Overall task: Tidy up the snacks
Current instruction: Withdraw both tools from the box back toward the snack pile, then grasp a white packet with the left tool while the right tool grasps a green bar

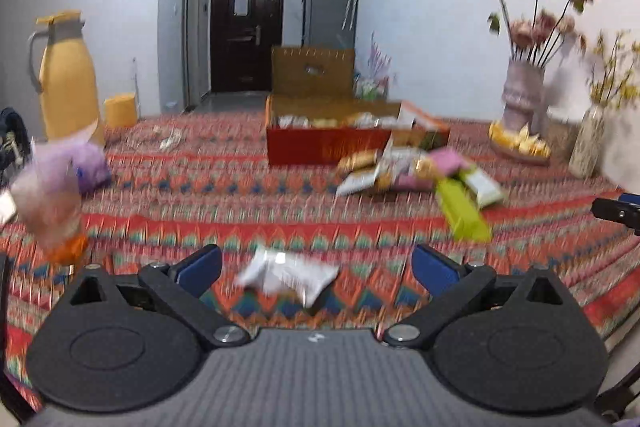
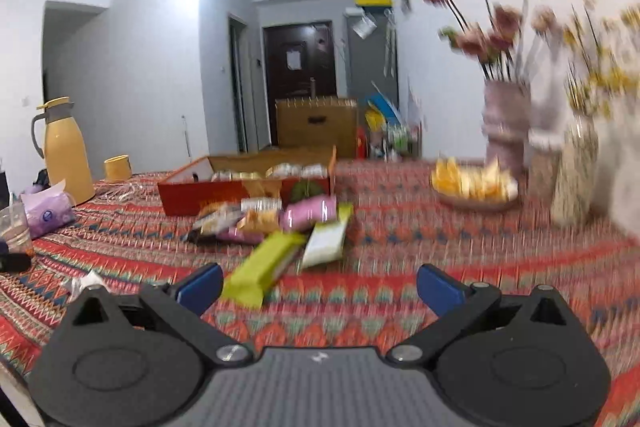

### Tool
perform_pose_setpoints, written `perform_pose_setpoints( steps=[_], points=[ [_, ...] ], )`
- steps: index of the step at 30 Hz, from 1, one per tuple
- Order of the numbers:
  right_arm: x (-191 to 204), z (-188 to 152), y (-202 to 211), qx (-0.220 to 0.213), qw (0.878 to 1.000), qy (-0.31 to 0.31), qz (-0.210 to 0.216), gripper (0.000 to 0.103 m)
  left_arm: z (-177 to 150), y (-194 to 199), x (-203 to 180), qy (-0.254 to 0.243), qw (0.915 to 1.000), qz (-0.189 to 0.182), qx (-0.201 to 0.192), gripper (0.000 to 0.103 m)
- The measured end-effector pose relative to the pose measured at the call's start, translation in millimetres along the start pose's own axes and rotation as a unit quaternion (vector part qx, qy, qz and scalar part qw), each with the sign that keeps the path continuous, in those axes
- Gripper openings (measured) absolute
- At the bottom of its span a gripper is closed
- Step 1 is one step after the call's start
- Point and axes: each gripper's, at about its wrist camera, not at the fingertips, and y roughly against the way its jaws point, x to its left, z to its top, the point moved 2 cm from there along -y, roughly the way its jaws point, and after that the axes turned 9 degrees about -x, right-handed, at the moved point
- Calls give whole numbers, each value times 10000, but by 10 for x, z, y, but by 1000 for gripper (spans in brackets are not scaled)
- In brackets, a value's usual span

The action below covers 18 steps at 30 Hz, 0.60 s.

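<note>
A pile of snack packets (image 1: 404, 171) (image 2: 272, 219) lies on the patterned cloth in front of an open red box (image 1: 328, 143) (image 2: 240, 193) that holds more packets. A lime-green bar (image 1: 462, 213) (image 2: 262, 269) sticks out of the pile toward me. A white packet (image 1: 286, 273) (image 2: 86, 283) lies alone on the cloth between the blue pads of my left gripper (image 1: 316, 267), which is open and apart from it. My right gripper (image 2: 318, 287) is open wide and empty, its left pad (image 2: 200, 287) close beside the green bar's near end.
A yellow flask (image 1: 66, 79) (image 2: 66, 151) and cup (image 1: 120, 111) stand far left, with a purple tissue pack (image 1: 86, 163) (image 2: 48, 213) and a plastic cup (image 1: 48, 211). Vases of flowers (image 1: 524, 91) (image 2: 506, 123) and a bowl of yellow pieces (image 1: 520, 145) (image 2: 474, 187) stand right.
</note>
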Motion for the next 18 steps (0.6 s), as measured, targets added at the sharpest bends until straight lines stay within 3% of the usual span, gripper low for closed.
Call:
perform_pose_setpoints(
  steps=[4,9,12,15,18],
  points=[
    [25,-269,-43,374,9991,149,-161,103,-146,-193,72,202,9982,75,562,102],
    [47,-303,-88,430,9989,72,-189,103,-252,-491,170,863,9911,37,1012,96],
    [59,-278,-160,452,9989,52,-149,103,-246,-691,220,1177,9891,163,865,97],
    [83,-294,-260,564,9982,96,-197,103,-230,-996,225,1103,9886,384,949,97],
    [112,-287,-350,628,9978,113,-161,103,-208,-1198,203,1294,9860,84,1052,91]
  ],
)
